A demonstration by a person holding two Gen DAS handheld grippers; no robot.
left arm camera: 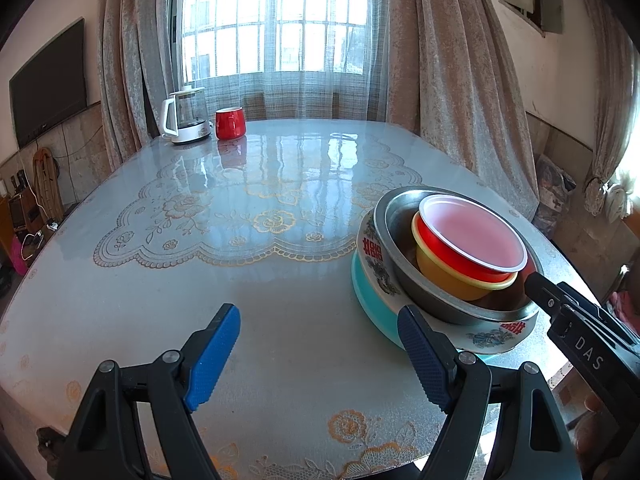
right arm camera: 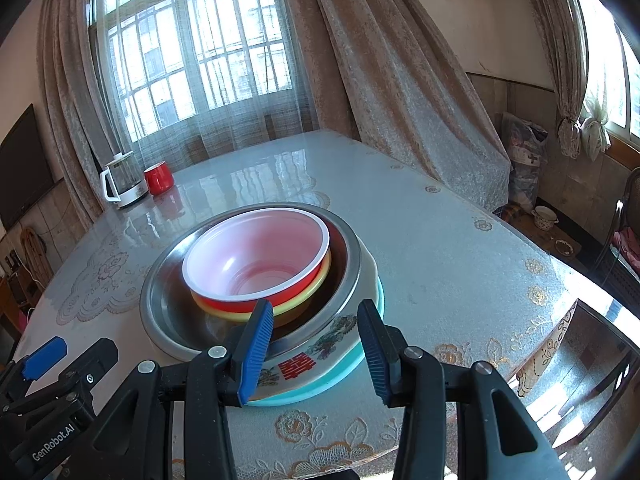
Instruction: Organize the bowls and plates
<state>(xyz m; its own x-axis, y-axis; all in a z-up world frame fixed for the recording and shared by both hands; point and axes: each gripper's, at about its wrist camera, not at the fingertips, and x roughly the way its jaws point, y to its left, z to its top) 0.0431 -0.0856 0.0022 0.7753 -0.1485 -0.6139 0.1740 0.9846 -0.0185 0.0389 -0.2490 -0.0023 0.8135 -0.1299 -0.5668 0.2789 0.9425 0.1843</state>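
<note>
My way across the table (left arm camera: 280, 320) lay open; only the kettle (left arm camera: 187, 116) and mug (left arm camera: 230, 123) stood far off.

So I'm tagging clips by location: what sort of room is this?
Probably a home dining or living room: a lace-patterned table, a glass kettle beside a red mug, curtained window and wall-mounted TV.

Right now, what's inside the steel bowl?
Inside the steel bowl sits a yellow bowl with a red bowl nested in it; the red one's pale interior looks empty. Anything beneath the yellow bowl is hidden.
</note>
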